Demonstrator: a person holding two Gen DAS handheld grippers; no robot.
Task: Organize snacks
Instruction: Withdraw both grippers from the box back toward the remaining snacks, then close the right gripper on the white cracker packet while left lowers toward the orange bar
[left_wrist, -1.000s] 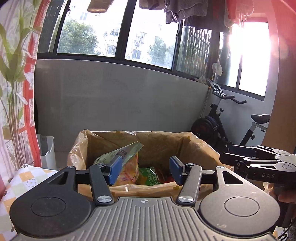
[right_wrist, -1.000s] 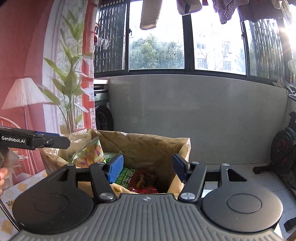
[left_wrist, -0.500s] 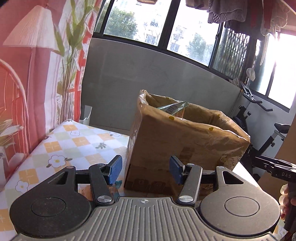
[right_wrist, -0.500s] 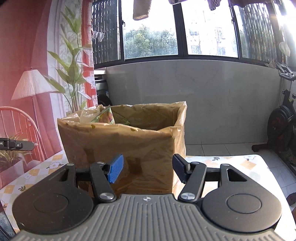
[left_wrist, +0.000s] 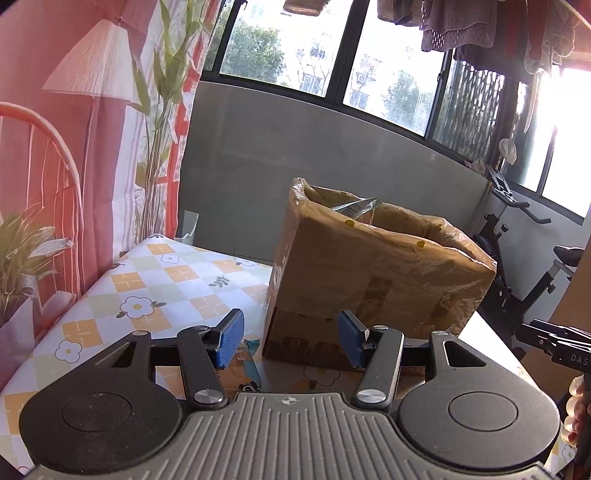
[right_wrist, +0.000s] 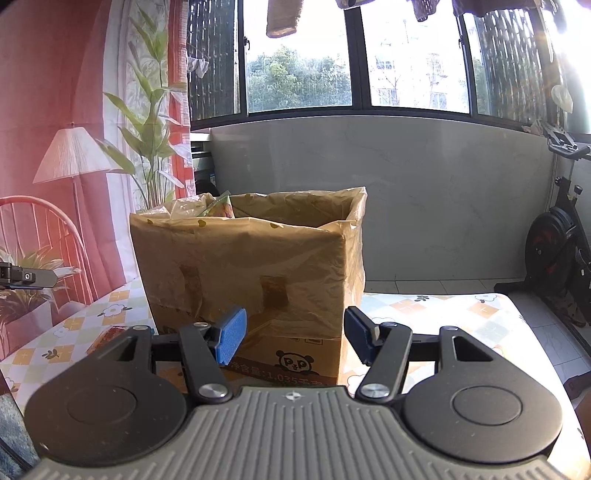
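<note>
A cardboard box (right_wrist: 258, 269) lined with a crinkled tan plastic bag stands mid-bench (left_wrist: 147, 291), toward its far edge; 1 snack packet (right_wrist: 219, 208) peeks above its rim. Left hand-held gripper (left_wrist: 290, 338) and right hand-held gripper (right_wrist: 295, 338) are both released, holding nothing

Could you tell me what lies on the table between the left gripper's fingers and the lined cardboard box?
In the left wrist view, a flat snack packet with a cartoon panda lies on the tablecloth between the left gripper and the cardboard box.
</note>
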